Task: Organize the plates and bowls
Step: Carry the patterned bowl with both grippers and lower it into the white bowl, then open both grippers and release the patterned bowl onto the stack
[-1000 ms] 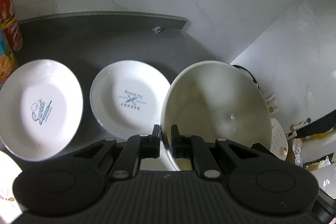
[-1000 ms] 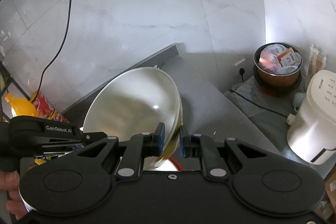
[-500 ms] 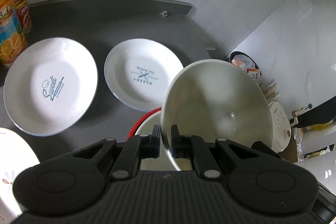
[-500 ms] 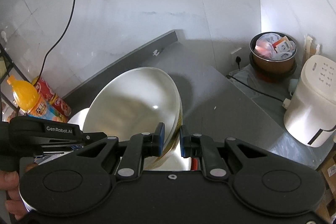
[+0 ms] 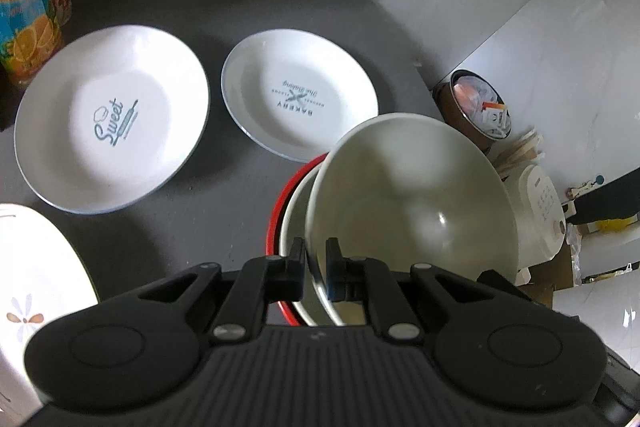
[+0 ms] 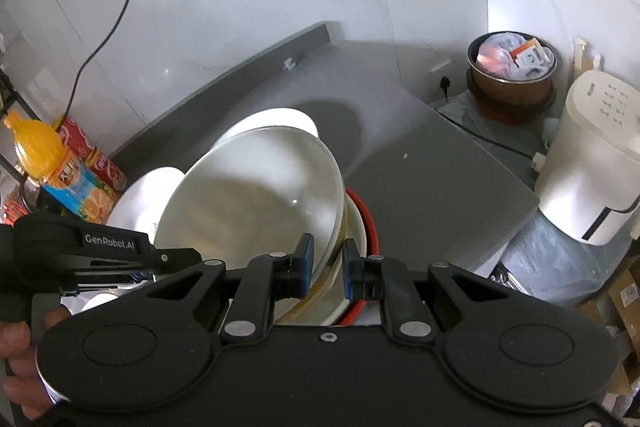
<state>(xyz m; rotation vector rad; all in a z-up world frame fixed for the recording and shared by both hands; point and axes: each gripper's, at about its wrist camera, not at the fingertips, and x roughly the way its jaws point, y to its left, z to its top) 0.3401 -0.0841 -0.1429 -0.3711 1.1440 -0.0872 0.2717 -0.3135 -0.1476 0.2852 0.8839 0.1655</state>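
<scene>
Both the left gripper (image 5: 312,269) and the right gripper (image 6: 325,265) clamp opposite rims of one white bowl (image 5: 408,203), tilted above the red-rimmed bowl (image 5: 276,223). Ceramic: rigid, glossy, slippery, breakable; grip at rim only.

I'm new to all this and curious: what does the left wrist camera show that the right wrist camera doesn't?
Only the left view shows the printed plates, "Sweet" and "Bakery", face-on, plus a flowered plate. Only the right view shows the black cable on the wall and a hand. Both show the white bowl, gripped at its rim by the left gripper and right gripper, above a red-rimmed bowl.
</scene>
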